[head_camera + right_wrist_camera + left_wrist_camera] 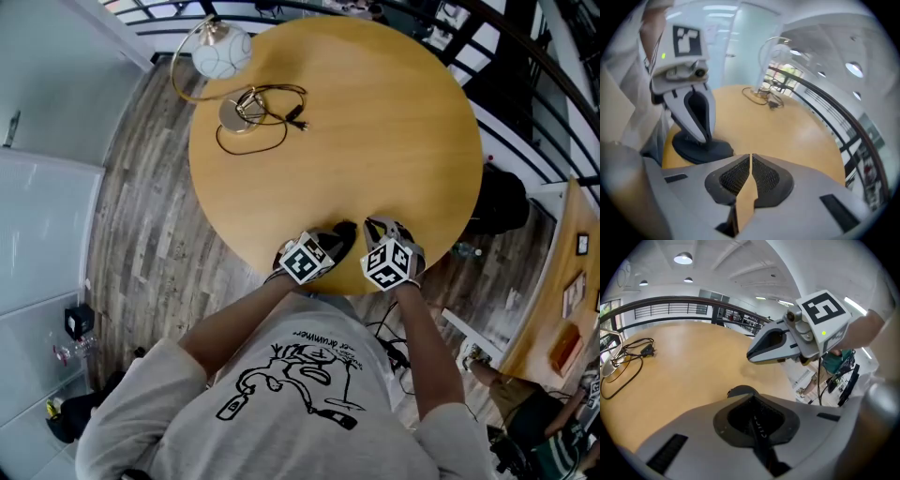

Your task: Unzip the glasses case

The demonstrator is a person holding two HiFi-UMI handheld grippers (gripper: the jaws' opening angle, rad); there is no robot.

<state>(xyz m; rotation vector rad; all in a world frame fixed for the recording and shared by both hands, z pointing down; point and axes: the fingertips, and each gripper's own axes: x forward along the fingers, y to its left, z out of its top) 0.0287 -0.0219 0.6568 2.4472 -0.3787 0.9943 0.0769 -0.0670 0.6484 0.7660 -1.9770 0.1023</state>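
Bottom centre of the head view, at the near edge of the table [375,122]: left gripper [752,413] shut tight on something dark, most likely the rim of the glasses case [701,149] or its zip tab; too dim between the pads to say which. Held down on the wood by that grip. Just beside it, right gripper [750,158] closed tip to tip on nothing, with bare wood behind the slit.

Judged as the opening step: case steadied, zip not yet drawn, no open seam to be seen. Next, by this reading: part the right jaws, find the small tab along the case's edge, pinch it and draw it round while pressing the case down. Nothing in the way between right gripper and case.

Farther off, upper left of the head view and well apart: a globe lamp [221,52] and a looped black cable [267,108]. Beyond the table, a dark railing [670,299].
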